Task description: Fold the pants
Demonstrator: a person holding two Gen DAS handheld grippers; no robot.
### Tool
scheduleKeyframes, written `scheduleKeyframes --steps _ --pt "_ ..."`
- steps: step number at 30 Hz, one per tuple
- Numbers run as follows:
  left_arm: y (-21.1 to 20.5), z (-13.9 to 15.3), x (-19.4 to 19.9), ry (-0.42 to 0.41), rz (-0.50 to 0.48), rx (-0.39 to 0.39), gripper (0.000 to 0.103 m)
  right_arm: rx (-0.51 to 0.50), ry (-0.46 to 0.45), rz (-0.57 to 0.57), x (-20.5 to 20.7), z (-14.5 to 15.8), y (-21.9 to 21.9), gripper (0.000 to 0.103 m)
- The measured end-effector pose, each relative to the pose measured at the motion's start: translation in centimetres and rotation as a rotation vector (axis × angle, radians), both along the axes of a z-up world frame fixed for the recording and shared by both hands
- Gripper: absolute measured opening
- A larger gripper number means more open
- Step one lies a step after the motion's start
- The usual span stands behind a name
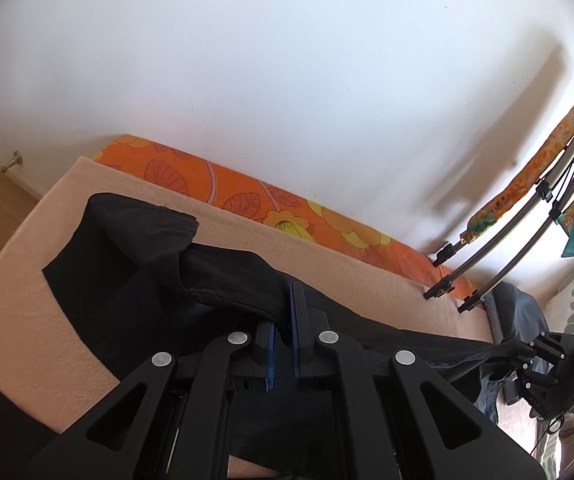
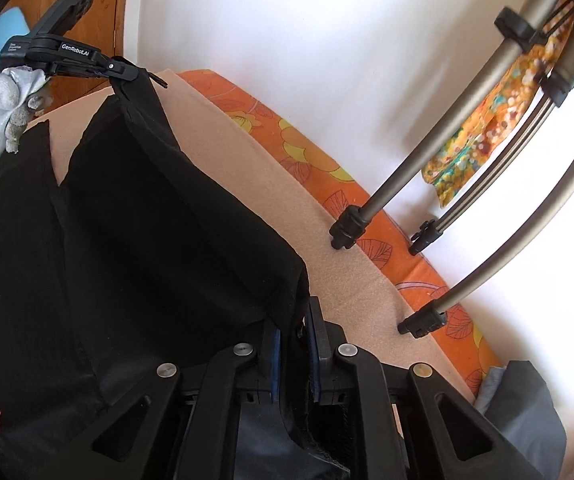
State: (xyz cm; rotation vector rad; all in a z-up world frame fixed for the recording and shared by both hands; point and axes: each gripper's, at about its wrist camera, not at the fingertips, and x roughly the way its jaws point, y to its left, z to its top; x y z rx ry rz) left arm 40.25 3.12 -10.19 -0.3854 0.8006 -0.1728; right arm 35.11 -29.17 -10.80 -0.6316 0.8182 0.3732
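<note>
Over the peach blanket [image 1: 27, 312], both tongs [image 1: 283, 344] [image 2: 296, 354] pinch black pants [image 2: 147, 240].

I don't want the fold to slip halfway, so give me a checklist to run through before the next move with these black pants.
1. Left gripper shut on the black pants: ok.
2. Right gripper shut on the pants: ok.
3. Cloth taut between the two grips: ok, the edge runs straight.
4. Pants clear of the tripod legs: ok, apart.
5. Beige blanket lying flat below: ok.
6. Both legs aligned: cannot tell, folds hidden.
</note>
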Motion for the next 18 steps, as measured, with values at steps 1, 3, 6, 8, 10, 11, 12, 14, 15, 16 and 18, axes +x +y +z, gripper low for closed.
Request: scheduleKeyframes --steps 1,3,6,8,10,11,12,14,15,16,18 --pt "0.2 0.6 -0.7 -0.01 0.0 0.001 0.005 -0.017 -0.018 0.006 -1.1 0.7 0.5 0.008" --pt "0.7 1.9 -2.3 -0.031 0.001 -0.003 0.005 -0.058 -0.06 0.015 -3.4 2.2 1.6 0.008" --pt "1.7 3.5 -5.1 -0.058 0.009 -0.007 0.005 -0.074 -0.101 0.032 -7.0 4.3 3.2 0.008" --pt "2.3 4.1 -7.3 -0.072 0.014 -0.001 0.005 -0.067 -0.121 0.039 -9.7 5.2 4.2 0.008" --pt "3.1 4.3 -9.8 -0.078 0.017 0.002 0.005 -0.056 -0.127 0.067 -13.0 5.6 5.4 0.008" --pt "3.4 4.2 -11.0 -0.076 0.017 0.003 0.005 -0.047 -0.122 0.07 -14.4 5.5 5.8 0.008" --pt "3.6 3.9 -12.2 -0.07 0.016 0.012 0.005 -0.028 -0.113 0.068 -15.8 5.4 6.2 0.008" --pt "4.1 3.2 -14.6 -0.059 0.019 0.029 0.005 0.003 -0.09 0.079 -18.7 4.8 6.7 0.008" --pt "3.8 3.0 -15.9 -0.049 0.024 0.027 0.005 0.004 -0.077 0.086 -20.1 4.2 7.2 0.008" --pt "3.5 2.7 -17.0 -0.036 0.03 0.02 0.005 0.0 -0.063 0.095 -21.4 3.4 7.8 0.008" --pt "3.2 2.0 -19.3 -0.009 0.042 0.012 0.005 -0.017 -0.035 0.112 -23.9 1.5 8.7 0.008"
